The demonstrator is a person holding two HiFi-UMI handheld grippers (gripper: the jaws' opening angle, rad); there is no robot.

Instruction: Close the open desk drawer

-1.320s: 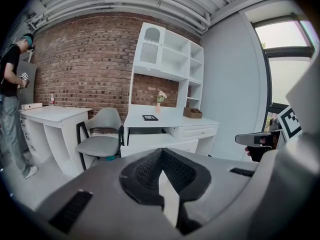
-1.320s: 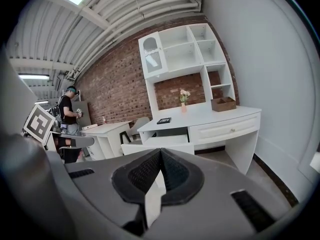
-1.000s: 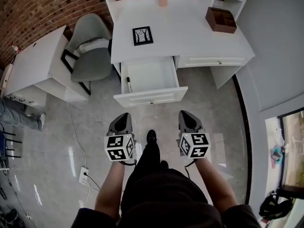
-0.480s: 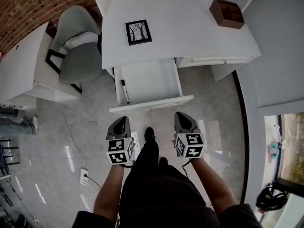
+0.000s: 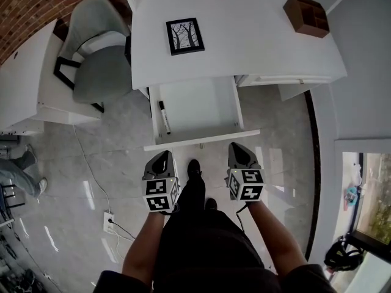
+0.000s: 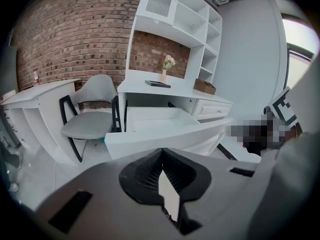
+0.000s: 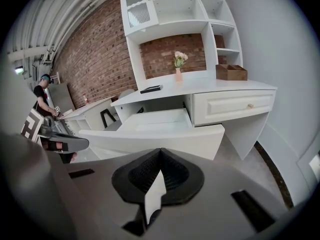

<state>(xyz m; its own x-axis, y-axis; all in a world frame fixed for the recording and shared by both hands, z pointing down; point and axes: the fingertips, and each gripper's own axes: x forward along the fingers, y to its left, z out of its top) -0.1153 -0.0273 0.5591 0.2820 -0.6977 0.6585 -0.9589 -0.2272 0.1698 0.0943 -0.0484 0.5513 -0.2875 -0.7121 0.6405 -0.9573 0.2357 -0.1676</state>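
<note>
The white desk [image 5: 244, 47] has its left drawer [image 5: 197, 107] pulled fully out, with a black marker pen [image 5: 164, 116] lying inside along its left wall. The drawer's front panel [image 5: 201, 139] faces me. My left gripper [image 5: 164, 155] is shut and empty, its tip just short of the panel's left part. To its right, my right gripper [image 5: 237, 146] is likewise shut and empty, close below the panel's right end. The left gripper view shows the left gripper [image 6: 161, 151] with the drawer [image 6: 165, 136] ahead. The right gripper [image 7: 160, 151] sits close before the drawer [image 7: 155, 140].
A grey chair [image 5: 101, 66] stands left of the desk, beside a second white desk [image 5: 30, 84]. A framed picture [image 5: 185, 36] and a wooden box [image 5: 306, 16] sit on the desktop. The right-hand drawer [image 5: 287, 79] is closed. A socket and cable [image 5: 110, 221] lie on the floor.
I have stepped closer to the desk. Both grippers, still shut, have come forward from well short of the open drawer to just before its front panel.
</note>
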